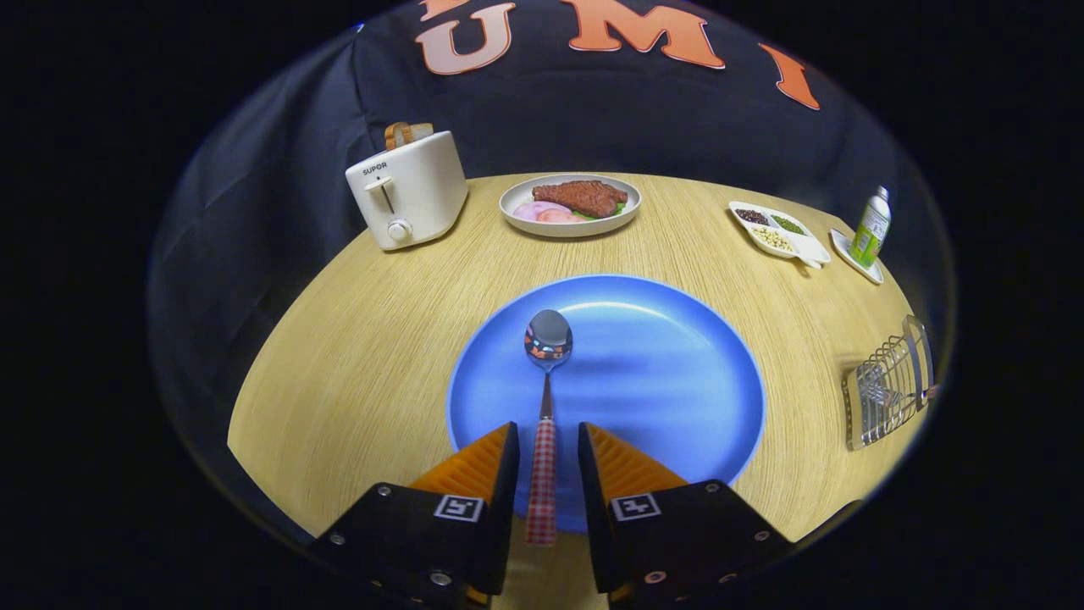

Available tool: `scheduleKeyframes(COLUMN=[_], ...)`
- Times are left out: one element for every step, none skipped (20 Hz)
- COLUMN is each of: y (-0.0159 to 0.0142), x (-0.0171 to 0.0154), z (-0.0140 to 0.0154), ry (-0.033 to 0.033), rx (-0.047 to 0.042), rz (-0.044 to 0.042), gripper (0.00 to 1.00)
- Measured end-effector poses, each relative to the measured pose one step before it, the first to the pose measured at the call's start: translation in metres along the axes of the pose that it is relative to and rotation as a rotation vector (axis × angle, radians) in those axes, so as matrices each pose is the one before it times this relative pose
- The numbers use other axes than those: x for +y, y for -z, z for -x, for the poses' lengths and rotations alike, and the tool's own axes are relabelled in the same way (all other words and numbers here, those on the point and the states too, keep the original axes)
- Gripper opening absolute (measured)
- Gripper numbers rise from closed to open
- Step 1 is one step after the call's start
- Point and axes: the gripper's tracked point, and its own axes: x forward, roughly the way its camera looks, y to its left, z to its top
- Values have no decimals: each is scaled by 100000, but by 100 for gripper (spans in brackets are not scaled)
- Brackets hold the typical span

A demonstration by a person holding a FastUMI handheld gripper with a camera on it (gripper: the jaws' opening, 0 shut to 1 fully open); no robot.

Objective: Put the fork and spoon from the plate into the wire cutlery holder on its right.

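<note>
the wire cutlery holder is distorted near the rim, contents unclear.

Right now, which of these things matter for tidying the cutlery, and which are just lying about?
Job: spoon between the open fingers, blue plate, wire cutlery holder.
Lying about: toaster, steak plate, condiment dish, green bottle.

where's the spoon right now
In the gripper view the spoon lies on the blue plate, its checked handle between the open gripper fingers.
</note>
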Motion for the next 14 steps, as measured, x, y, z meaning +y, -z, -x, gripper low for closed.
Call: scheduleKeyframes(y=[-70,-89,74,107,-37,-211,-212,-316,-501,-467,-457,-462,-531,-478], x=[93,19,-136,-113,-228,-222,-180,-299,-455,-292,-518,-567,-658,-807], z=[3,53,175,-130,368,229,277,373,424,446,556,624,572,663], ry=[-94,290,319,172,26,-175,-252,-43,-116,-385,-171,93,297,491], rx=[-42,-372,54,279,415,-134,-68,-95,-305,81,-113,52,77,51], rz=[42,72,336,-268,-548,-1227,-1300,-1179,-1154,-826,-445,129,681,642], gripper=[32,27,17,13,10,9,7,7,7,7,7,7,7,7])
